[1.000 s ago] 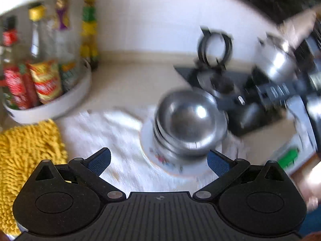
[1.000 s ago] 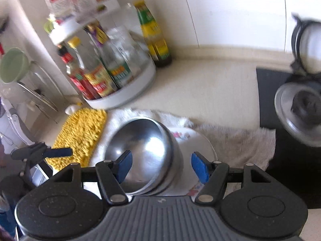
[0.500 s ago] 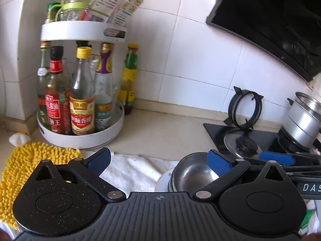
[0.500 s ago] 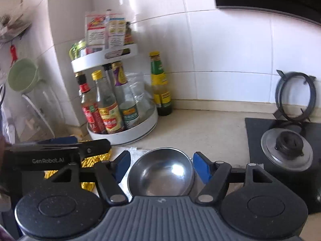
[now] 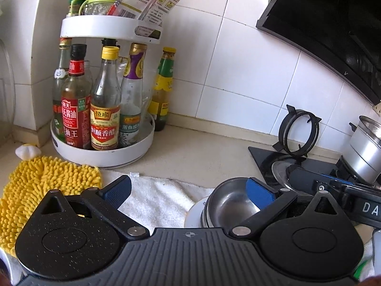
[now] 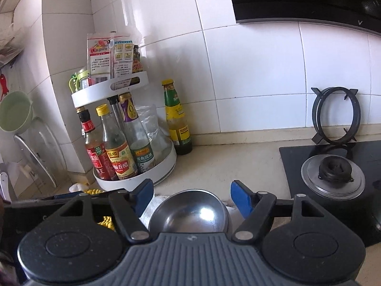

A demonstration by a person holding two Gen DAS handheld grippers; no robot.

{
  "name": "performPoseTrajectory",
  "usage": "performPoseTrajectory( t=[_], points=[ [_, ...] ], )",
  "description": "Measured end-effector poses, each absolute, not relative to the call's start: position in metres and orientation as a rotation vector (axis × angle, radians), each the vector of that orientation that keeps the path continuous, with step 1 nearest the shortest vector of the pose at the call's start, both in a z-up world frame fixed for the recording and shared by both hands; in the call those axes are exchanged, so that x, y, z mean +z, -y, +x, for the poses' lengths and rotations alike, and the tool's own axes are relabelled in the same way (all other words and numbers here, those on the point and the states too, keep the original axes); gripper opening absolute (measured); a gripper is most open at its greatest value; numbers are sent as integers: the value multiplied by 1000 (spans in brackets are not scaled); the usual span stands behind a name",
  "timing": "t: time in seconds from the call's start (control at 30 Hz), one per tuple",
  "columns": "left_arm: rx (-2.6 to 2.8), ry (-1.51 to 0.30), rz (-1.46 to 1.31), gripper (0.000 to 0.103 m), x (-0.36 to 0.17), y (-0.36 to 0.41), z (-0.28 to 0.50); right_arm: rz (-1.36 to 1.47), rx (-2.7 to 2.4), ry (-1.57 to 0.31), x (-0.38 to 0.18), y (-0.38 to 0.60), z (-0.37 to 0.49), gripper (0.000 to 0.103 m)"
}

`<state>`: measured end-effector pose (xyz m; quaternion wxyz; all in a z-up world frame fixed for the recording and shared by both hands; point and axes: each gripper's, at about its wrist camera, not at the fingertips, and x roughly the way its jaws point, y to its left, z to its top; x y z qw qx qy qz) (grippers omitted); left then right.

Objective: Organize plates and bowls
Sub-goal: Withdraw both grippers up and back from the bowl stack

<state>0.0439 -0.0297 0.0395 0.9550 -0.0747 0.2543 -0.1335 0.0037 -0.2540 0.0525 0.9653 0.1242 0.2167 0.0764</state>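
A: As far as both wrist views show, the bowls [image 5: 228,206] sit nested in one stack on a plate [image 5: 194,217], which rests on the white towel [image 5: 157,197] on the worktop [image 5: 202,152].

B: Right gripper [image 6: 191,196] state?

A: Fingers apart and opening wider. The top bowl [image 6: 190,214] lies below and between them, but the pads do not press on it. Nothing held.

B: Left gripper [image 5: 188,190]?

A: Fingers wide apart, empty. One blue pad [image 5: 258,191] overlaps the stack in view; I cannot tell whether it touches the rim. The stack sits toward that gripper's right side, not centred between the fingers.

B: Progress?

A: Judged from the layout: stacking looks done, steel bowls inside one another, plate beneath. No loose plate or bowl shows elsewhere on the worktop. How many bowls are in the stack is unclear; at least two rims show in the left view.

B: What is left?

A: Possibly nothing beyond pulling both grippers clear. If the stack must go elsewhere, no target place shows. Only the bottle rack [image 6: 133,178], yellow mat [image 5: 35,186] and hob [image 6: 333,166] are near.

B: Risk?

A: Stack leans slightly in the left view; a knock could shift it.
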Motion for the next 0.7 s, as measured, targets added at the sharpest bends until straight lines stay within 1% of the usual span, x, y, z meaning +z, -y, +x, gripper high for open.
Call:
performPoseTrajectory(
  t=[0.4,0.6,0.7],
  points=[
    [-264,-505,-159,103,42,29,41,252,135,-422,52,252,1,92],
    [-247,-504,-152,103,44,30,37,254,126,-414,51,252,-1,96],
    [-239,-509,-150,103,44,30,36,258,129,-414,51,253,-2,96]
  ],
)
